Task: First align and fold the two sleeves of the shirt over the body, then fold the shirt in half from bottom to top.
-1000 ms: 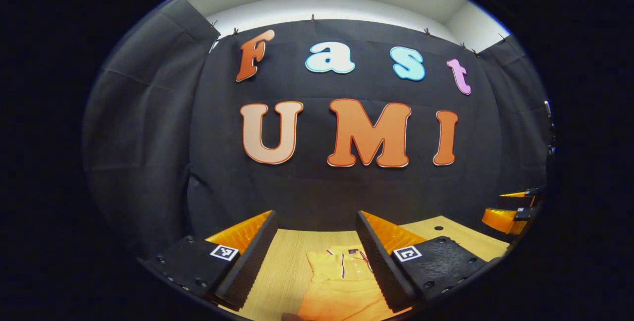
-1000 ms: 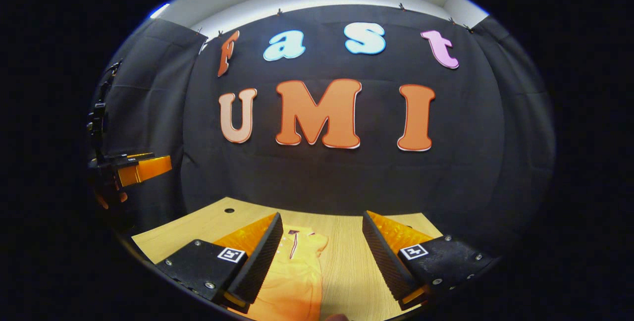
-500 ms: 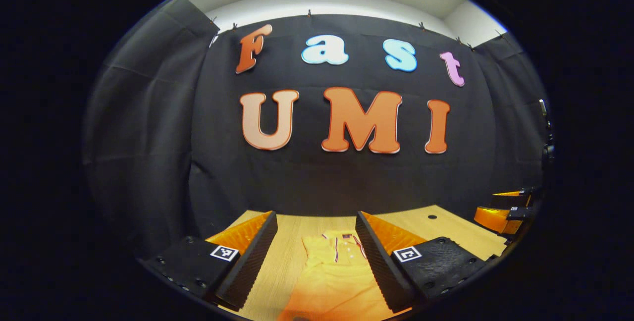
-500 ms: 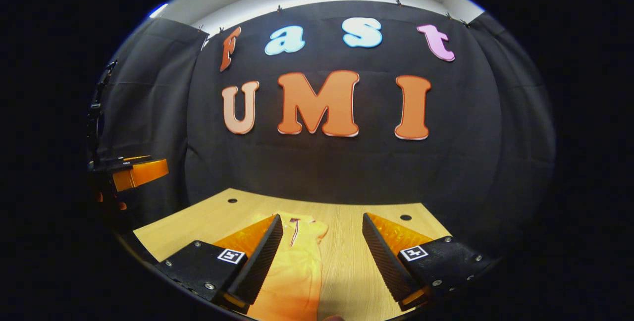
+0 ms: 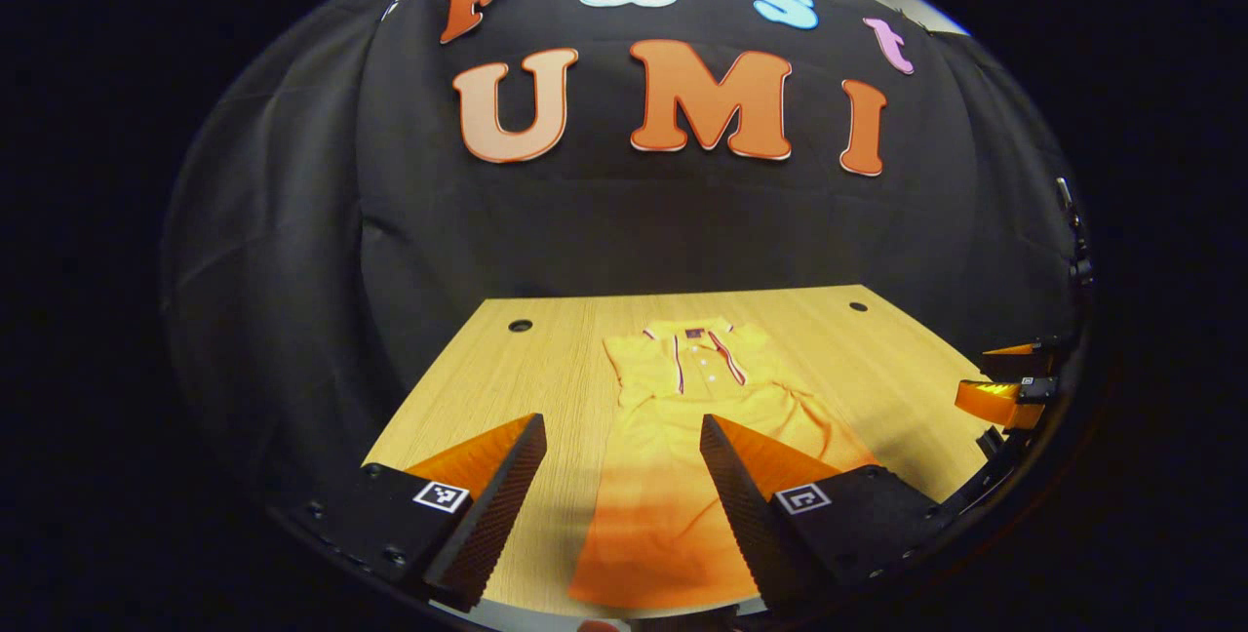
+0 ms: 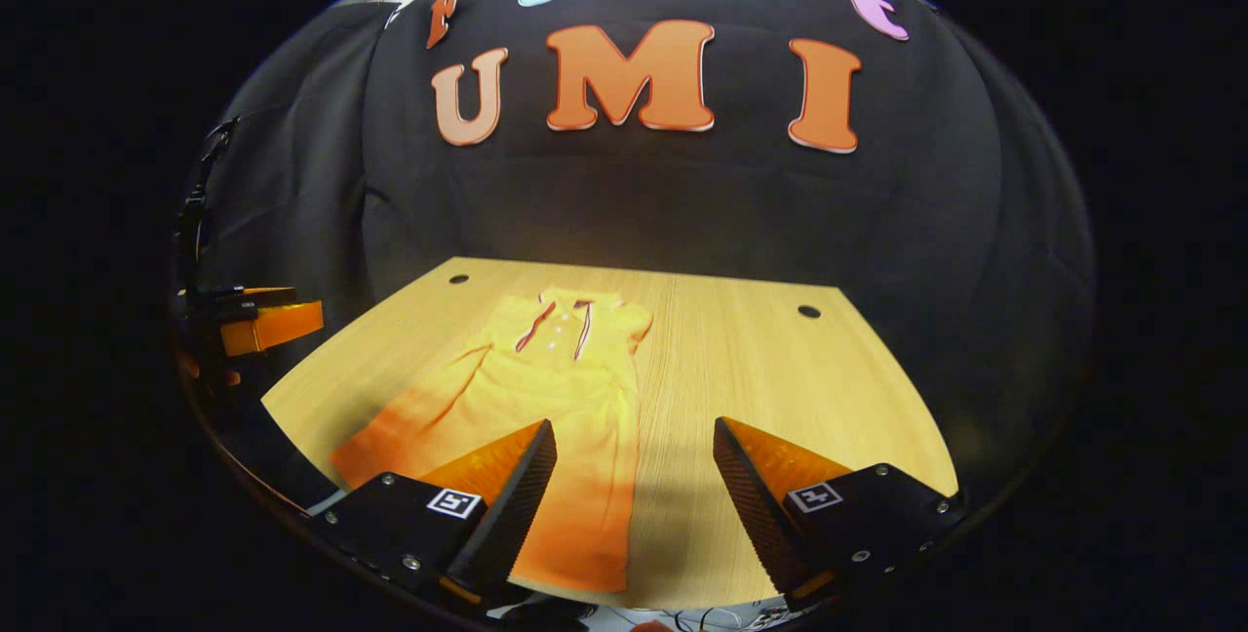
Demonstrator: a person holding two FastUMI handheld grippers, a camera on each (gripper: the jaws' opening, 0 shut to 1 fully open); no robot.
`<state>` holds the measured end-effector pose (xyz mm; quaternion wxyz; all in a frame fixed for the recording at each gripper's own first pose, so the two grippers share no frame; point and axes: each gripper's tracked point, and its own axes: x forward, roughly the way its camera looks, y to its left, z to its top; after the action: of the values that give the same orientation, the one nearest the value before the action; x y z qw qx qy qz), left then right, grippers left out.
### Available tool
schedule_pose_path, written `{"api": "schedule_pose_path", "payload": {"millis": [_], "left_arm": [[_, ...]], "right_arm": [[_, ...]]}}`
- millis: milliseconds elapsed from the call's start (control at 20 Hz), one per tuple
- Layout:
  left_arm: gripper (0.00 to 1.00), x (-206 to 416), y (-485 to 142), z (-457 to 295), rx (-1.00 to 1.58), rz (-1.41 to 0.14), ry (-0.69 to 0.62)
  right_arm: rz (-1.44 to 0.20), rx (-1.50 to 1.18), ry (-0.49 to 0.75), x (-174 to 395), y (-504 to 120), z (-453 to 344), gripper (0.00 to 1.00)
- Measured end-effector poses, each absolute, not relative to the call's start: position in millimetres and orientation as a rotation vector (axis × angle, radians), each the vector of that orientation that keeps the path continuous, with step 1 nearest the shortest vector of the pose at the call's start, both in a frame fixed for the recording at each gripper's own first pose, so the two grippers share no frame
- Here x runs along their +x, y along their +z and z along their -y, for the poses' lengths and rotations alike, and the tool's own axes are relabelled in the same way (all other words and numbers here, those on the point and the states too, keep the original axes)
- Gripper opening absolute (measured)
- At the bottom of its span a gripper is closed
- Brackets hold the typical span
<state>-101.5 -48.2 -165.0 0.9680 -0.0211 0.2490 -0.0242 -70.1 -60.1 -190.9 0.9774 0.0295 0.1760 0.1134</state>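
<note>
Both hand-held grippers, left (image 5: pixel 616 452) and right (image 6: pixel 632 461), hung spread wide and empty over the yellow polo shirt (image 5: pixel 673 437) lying flat on the wooden desk (image 5: pixel 468 388), so looked like sleeve-folding came next.

The shirt (image 5: pixel 673 437) hem gets partly blocked by the left gripper's finger (image 5: pixel 746 505), and the collar tag's too tiny to make out.
</note>
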Motion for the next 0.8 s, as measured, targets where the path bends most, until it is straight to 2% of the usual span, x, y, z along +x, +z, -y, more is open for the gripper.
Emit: {"api": "schedule_pose_path", "payload": {"millis": [350,550,800], "left_arm": [[0.99,-134.2,-245.2,52.4,-0.013,-0.769,-0.104],[0.99,-147.6,-279.5,53.9,-0.019,-0.883,-0.136],[0.99,-165.0,-316.8,47.9,-0.083,-1.020,-0.115]], "right_arm": [[-0.590,0.072,0.239,-94.0,-266.8,51.9,0.99],[-0.663,0.070,0.248,-102.0,-288.6,48.1,0.99],[-0.735,0.086,0.259,-110.9,-311.8,42.2,0.99]]}}
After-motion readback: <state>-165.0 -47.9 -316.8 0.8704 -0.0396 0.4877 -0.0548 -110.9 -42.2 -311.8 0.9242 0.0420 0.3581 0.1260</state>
